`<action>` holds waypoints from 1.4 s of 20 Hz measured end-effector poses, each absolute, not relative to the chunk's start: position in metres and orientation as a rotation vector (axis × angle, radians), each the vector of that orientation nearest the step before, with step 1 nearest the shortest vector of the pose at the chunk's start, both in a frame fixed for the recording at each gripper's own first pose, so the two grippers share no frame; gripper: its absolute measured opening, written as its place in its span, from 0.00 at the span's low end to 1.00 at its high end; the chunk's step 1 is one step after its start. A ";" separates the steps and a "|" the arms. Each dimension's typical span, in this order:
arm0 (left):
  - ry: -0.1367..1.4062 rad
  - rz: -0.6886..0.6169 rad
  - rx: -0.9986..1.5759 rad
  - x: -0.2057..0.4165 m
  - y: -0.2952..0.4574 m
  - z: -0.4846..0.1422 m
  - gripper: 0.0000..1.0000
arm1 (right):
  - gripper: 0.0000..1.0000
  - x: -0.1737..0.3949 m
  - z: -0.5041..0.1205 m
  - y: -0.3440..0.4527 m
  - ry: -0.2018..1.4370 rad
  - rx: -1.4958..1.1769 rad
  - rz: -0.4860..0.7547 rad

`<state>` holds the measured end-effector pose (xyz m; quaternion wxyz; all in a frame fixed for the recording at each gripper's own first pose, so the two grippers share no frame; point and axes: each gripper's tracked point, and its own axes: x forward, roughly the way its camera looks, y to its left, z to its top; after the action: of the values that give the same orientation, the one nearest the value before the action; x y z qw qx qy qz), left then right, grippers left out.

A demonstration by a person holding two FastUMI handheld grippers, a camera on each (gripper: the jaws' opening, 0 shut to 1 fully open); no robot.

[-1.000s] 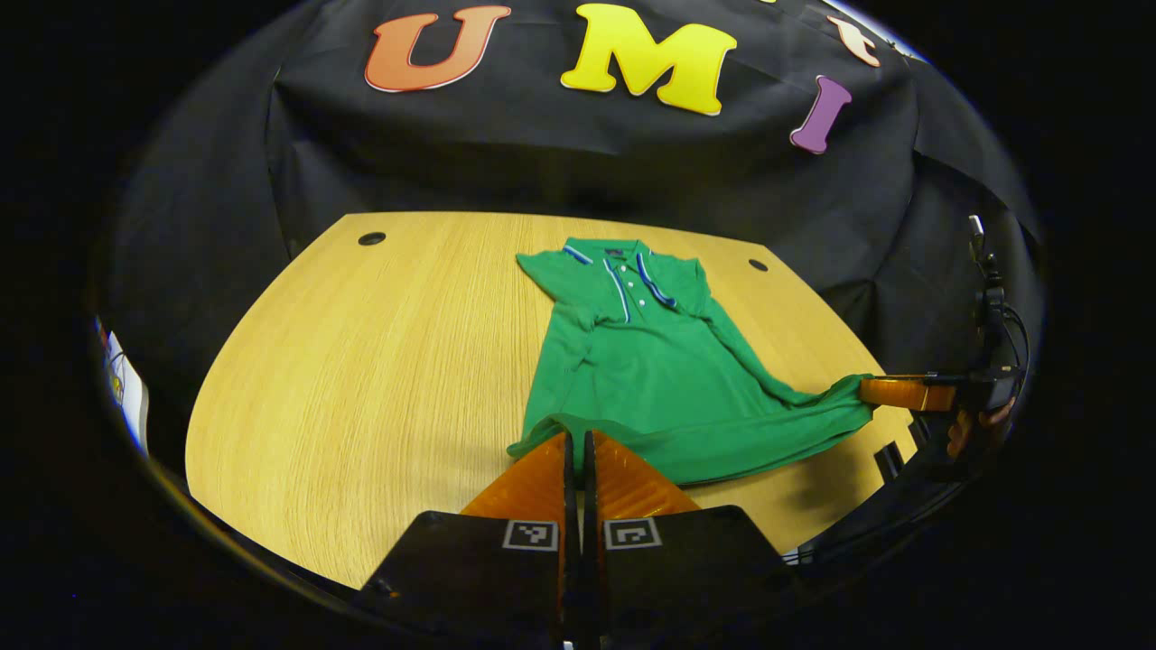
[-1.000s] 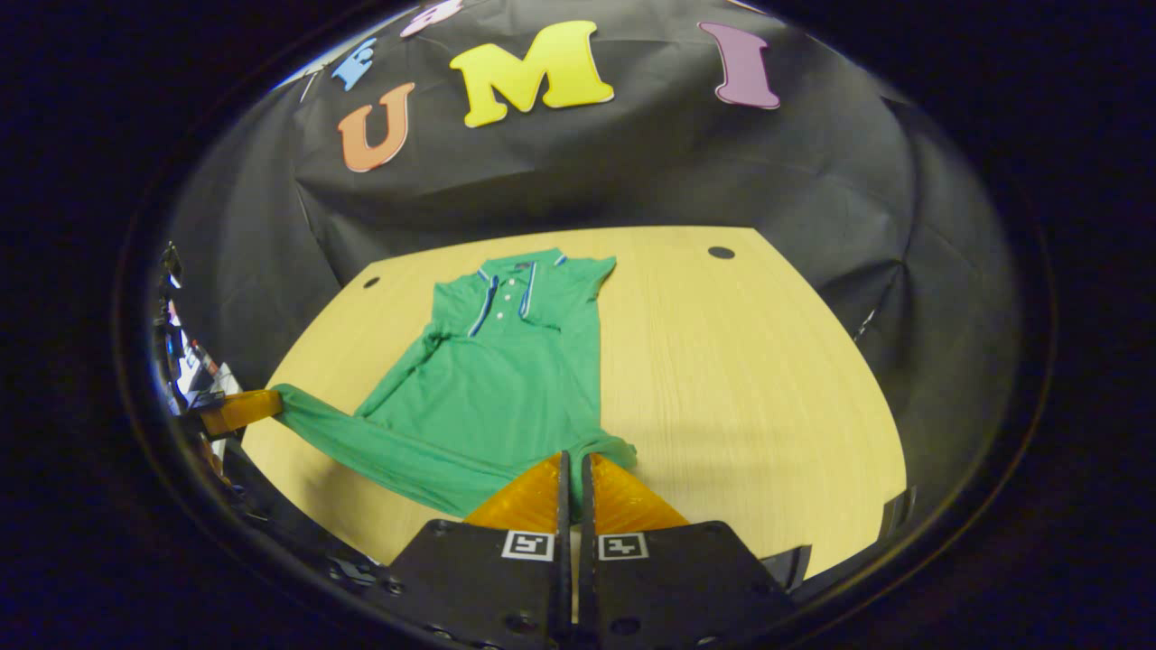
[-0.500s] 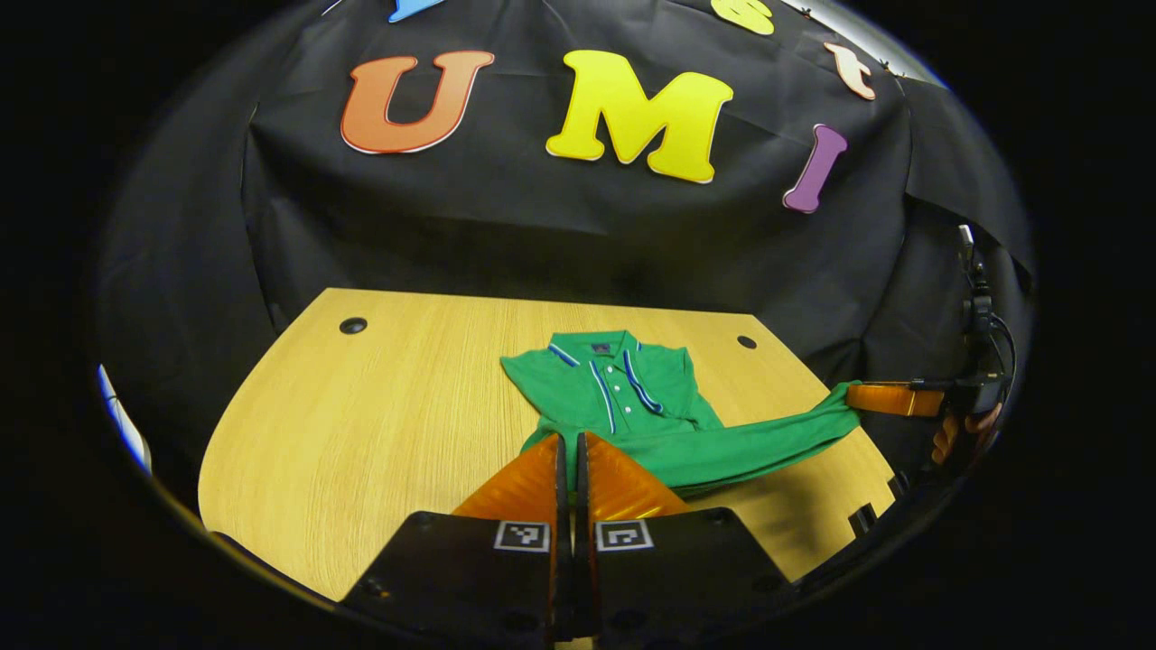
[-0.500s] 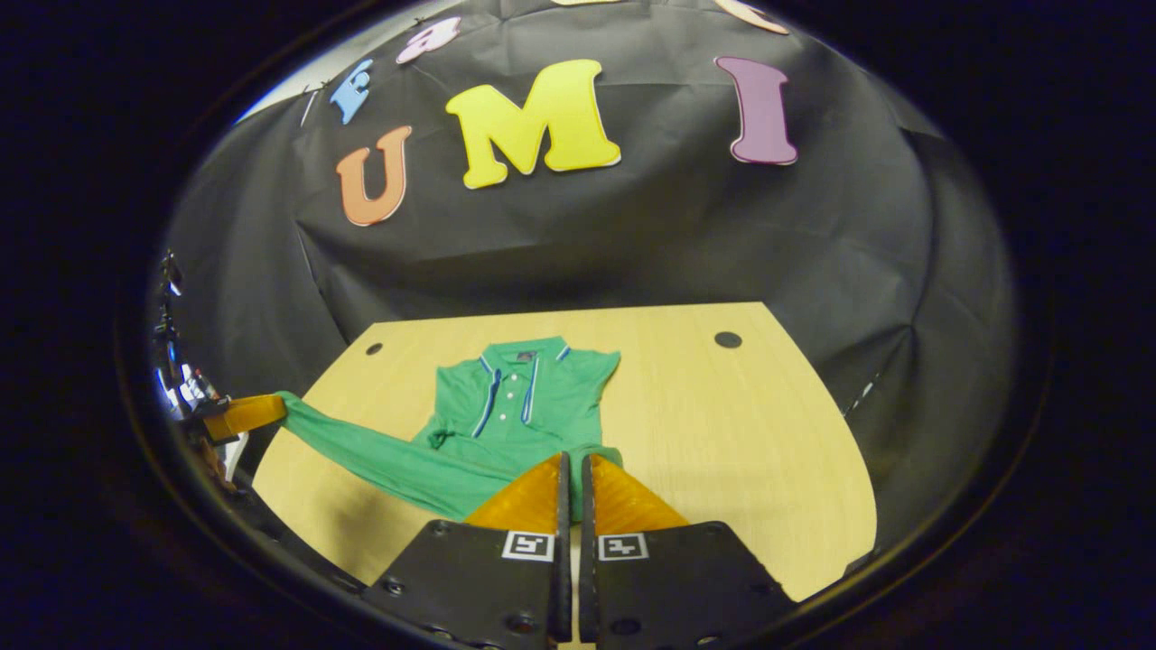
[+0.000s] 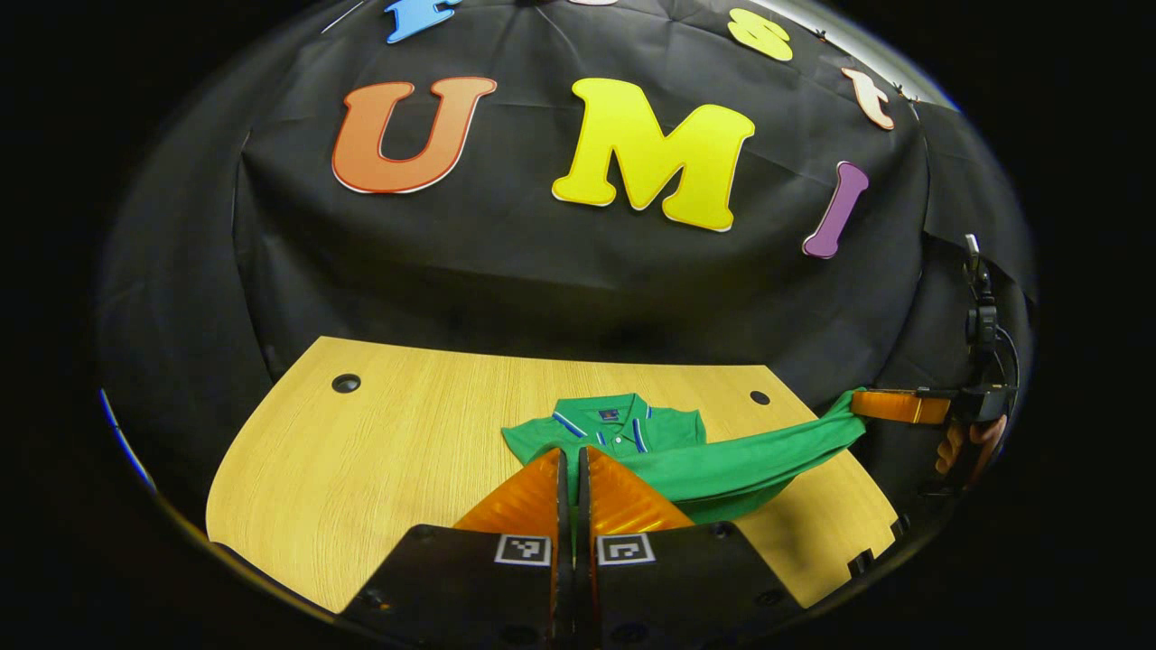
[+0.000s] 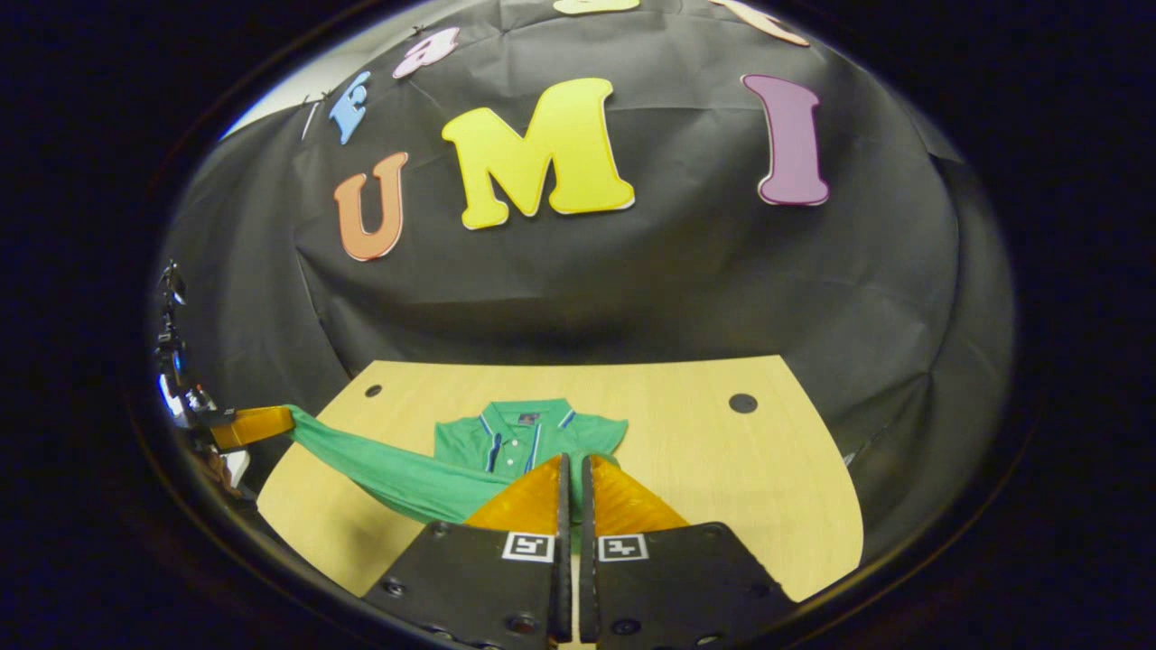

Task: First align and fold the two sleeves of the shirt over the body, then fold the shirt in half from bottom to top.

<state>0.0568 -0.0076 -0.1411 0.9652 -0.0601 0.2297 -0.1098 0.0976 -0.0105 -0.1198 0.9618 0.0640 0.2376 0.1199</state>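
The green polo shirt (image 5: 650, 447) lay on the wooden worktop (image 5: 379, 451), its collar (image 6: 524, 421) toward the booth wall and its hem edge raised clear of the surface. The left claw (image 5: 569, 460) was closed tight on one hem corner, and the right claw (image 6: 571, 465) was likewise closed on the other, the fabric stretched taut between them. In the left gripper view the right claw appeared at far right, carried by a hand (image 5: 962, 447), with the cloth running to it.
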 end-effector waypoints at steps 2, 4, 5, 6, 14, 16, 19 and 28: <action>0.454 -0.222 -0.128 0.074 -0.007 -0.136 0.06 | 0.03 0.115 -0.116 -0.007 0.472 0.117 0.250; 0.441 -0.218 -0.125 0.096 -0.008 -0.132 0.06 | 0.03 0.133 -0.113 -0.003 0.468 0.104 0.257; 0.438 -0.213 -0.120 0.105 -0.006 -0.132 0.06 | 0.03 0.142 -0.114 0.000 0.470 0.100 0.261; 0.436 -0.209 -0.118 0.116 -0.006 -0.133 0.06 | 0.03 0.152 -0.113 0.001 0.472 0.101 0.264; 0.481 -0.156 -0.176 0.194 -0.009 -0.172 0.06 | 0.05 0.242 -0.138 0.005 0.501 0.107 0.283; 0.484 -0.139 -0.169 0.213 -0.008 -0.186 0.06 | 0.03 0.266 -0.152 0.008 0.512 0.107 0.292; 0.514 -0.131 -0.155 0.239 -0.011 -0.221 0.06 | 0.03 0.305 -0.184 0.015 0.536 0.090 0.308; 0.616 -0.091 -0.150 0.281 -0.007 -0.320 0.10 | 0.03 0.364 -0.287 0.024 0.633 0.046 0.273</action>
<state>0.2813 -0.0066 -0.3196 0.9491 -0.0736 0.3030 -0.0445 0.3643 0.0237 -0.2875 0.9410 0.0225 0.3102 0.1337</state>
